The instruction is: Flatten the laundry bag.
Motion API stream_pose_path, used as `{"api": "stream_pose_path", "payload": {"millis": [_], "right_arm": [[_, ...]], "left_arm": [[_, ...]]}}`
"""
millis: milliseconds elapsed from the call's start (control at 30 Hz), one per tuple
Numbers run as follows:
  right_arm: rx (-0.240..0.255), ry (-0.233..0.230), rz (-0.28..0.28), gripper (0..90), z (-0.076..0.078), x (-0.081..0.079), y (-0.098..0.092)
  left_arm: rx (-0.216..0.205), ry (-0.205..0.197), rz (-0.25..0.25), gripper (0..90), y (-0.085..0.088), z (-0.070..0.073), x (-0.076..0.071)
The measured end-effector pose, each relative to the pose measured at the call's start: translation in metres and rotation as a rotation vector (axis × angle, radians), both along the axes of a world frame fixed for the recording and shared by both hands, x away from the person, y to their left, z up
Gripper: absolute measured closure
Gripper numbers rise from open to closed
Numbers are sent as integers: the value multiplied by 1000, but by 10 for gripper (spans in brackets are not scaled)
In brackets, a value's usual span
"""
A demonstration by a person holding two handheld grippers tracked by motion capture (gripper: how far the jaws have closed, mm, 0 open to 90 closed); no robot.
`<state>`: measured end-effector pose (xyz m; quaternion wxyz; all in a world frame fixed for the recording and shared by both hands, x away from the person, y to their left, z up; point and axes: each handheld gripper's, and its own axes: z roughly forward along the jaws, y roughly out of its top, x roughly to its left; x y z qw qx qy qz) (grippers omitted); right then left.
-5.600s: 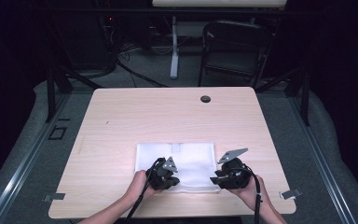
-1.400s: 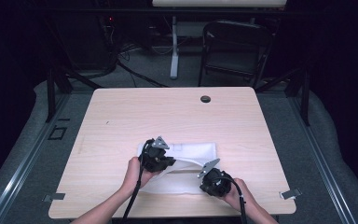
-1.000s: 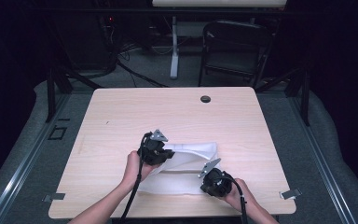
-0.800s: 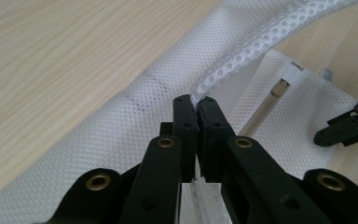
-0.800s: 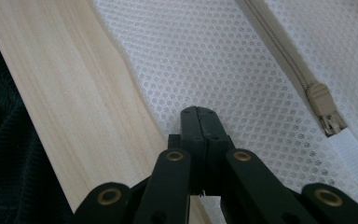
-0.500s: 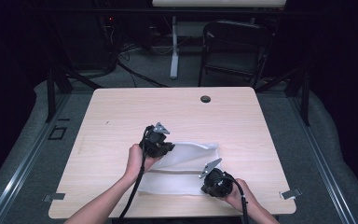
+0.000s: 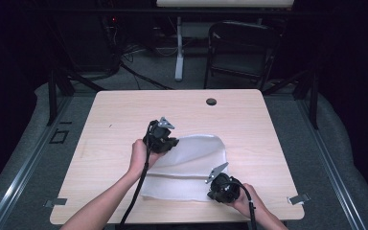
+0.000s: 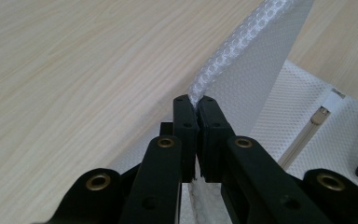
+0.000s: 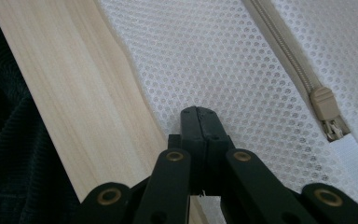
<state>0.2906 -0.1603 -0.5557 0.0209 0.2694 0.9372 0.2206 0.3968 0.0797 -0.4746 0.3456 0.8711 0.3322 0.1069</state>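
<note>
A white mesh bag (image 7: 191, 163) lies on the wooden table (image 7: 120, 120), its left part raised in a fold. My left gripper (image 7: 172, 142) is shut on that raised edge, and the mesh (image 8: 261, 60) rises from between the left gripper's (image 8: 196, 100) tips. Beyond the fold, a beige zipper (image 8: 307, 135) runs along the flat part of the bag. My right gripper (image 7: 216, 184) sits at the bag's near right edge. The right gripper (image 9: 199, 112) is shut, with mesh (image 9: 242, 70) at its tips and a zipper pull (image 9: 324, 100) to the right.
A round black grommet (image 7: 211, 101) is set in the table's far side. A folding chair (image 7: 239, 48) and a stand with cables are on the floor behind the table. The table's near edge runs just left of the right gripper's jaws.
The left gripper has carried the bag's edge up and away from the person, so the fold has grown. The right gripper shifted left along the near edge earlier and has held still since.
</note>
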Motion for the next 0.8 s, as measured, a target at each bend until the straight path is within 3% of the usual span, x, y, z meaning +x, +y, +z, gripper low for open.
{"api": "stream_pose_path", "payload": {"millis": [800], "right_arm": [[-8, 21, 9, 900, 1, 2, 1]], "left_arm": [[36, -38, 9, 875, -6, 14, 19]]}}
